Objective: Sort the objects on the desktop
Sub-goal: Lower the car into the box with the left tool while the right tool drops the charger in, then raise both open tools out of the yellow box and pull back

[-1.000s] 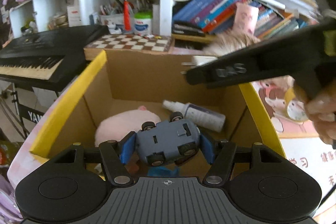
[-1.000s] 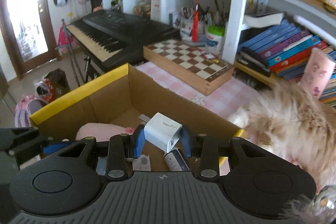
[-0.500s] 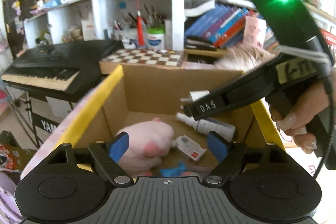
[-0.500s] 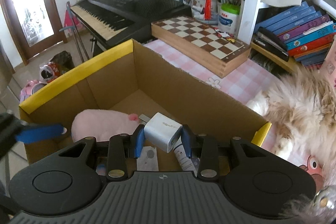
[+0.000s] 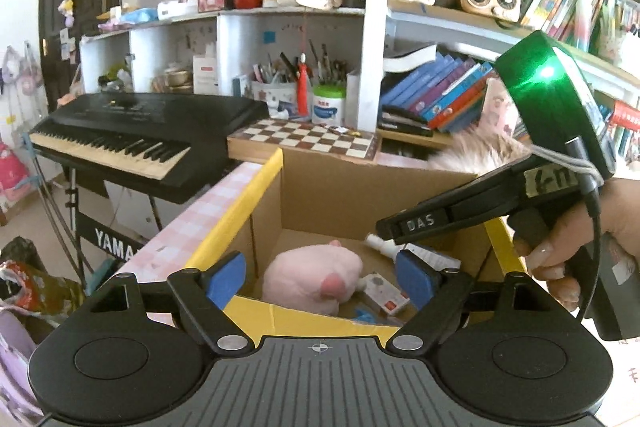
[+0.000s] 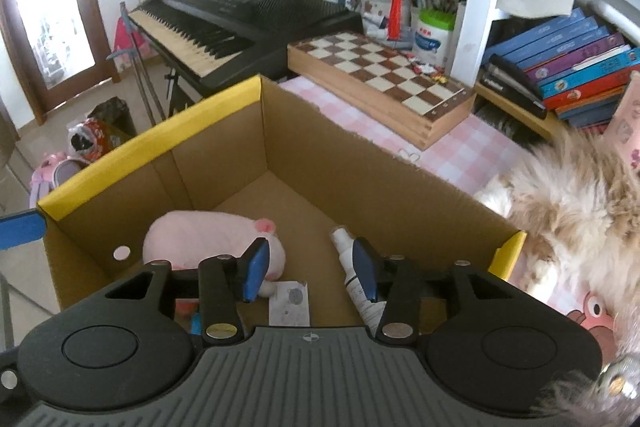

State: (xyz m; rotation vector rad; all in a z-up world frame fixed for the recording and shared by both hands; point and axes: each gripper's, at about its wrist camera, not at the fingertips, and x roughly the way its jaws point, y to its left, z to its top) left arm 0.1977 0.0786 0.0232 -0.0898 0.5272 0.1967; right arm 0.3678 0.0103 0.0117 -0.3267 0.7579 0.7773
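A cardboard box (image 6: 320, 163) with yellow-taped rims (image 5: 256, 195) holds a pink plush toy (image 6: 208, 239), a white spray bottle (image 6: 352, 267) and a small white card pack (image 6: 290, 303). My left gripper (image 5: 320, 273) is open and empty above the box's near rim; the plush (image 5: 316, 277) and the card pack (image 5: 386, 293) show between its blue pads. My right gripper (image 6: 310, 265) is open and empty over the box, above the bottle. The right gripper's body (image 5: 500, 203) shows in the left wrist view over the box's right side.
A wooden chessboard (image 6: 380, 79) lies behind the box on the pink checked tablecloth (image 6: 472, 147). A black keyboard (image 6: 232, 23) stands to the left. A furry plush (image 6: 572, 195) lies to the right. Shelves with books (image 6: 560, 67) and pen cups (image 6: 384, 7) stand behind.
The left gripper let the grey toy car go, opened wide and rose away from the box. The right gripper opened and the white charger block left its pads.
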